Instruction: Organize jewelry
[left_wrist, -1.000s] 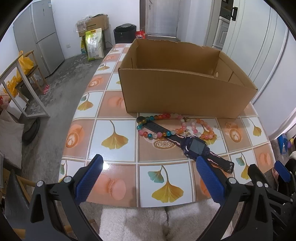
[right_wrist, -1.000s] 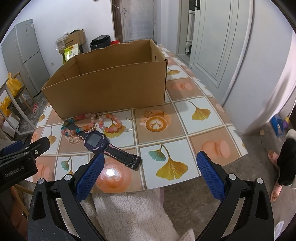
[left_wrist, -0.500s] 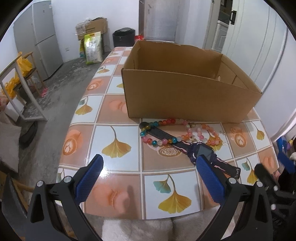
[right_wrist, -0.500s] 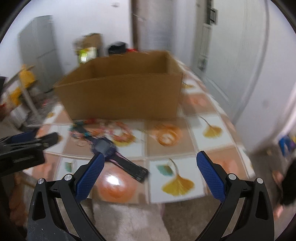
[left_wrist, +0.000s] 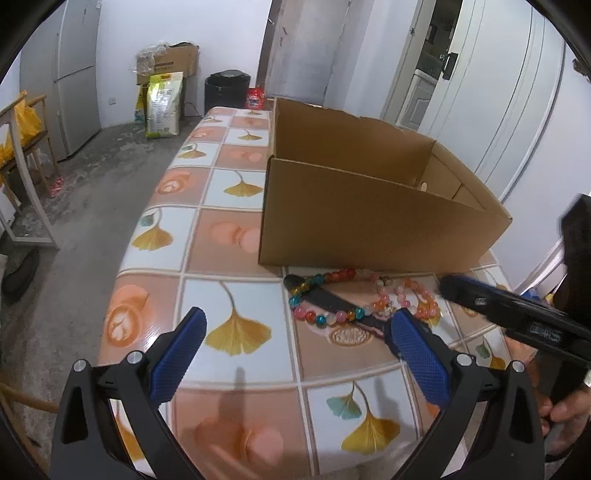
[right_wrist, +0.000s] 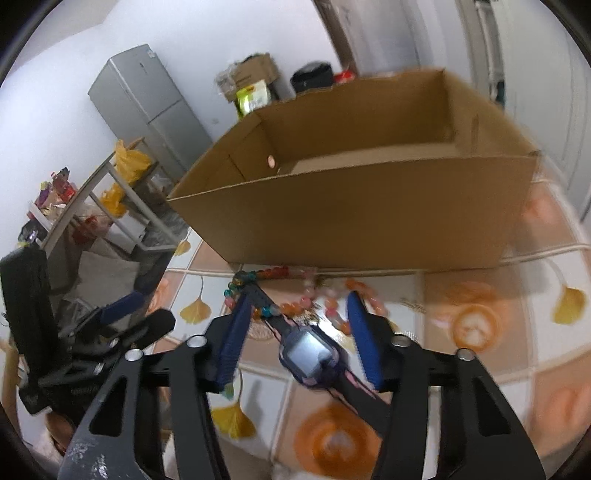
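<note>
A purple smartwatch with a black strap lies on the tiled table, in front of an open cardboard box. Its strap runs under a multi-coloured bead bracelet; a pink and orange bracelet lies beside it. My right gripper is low over the watch, straddling its face. Its jaws are closing, and a gap still shows on each side of the watch. My left gripper hangs open over bare table left of the beads, holding nothing. The right gripper's black body reaches in from the right.
The box stands close behind the jewelry, and its front wall blocks the way forward. The table's left edge drops to a concrete floor. A fridge, a metal rack and bags stand farther off. A person's hand shows at lower right.
My right gripper swung down and forward over the watch and its jaws narrowed around it. The left gripper moved in over the table, and the right gripper entered its view.
</note>
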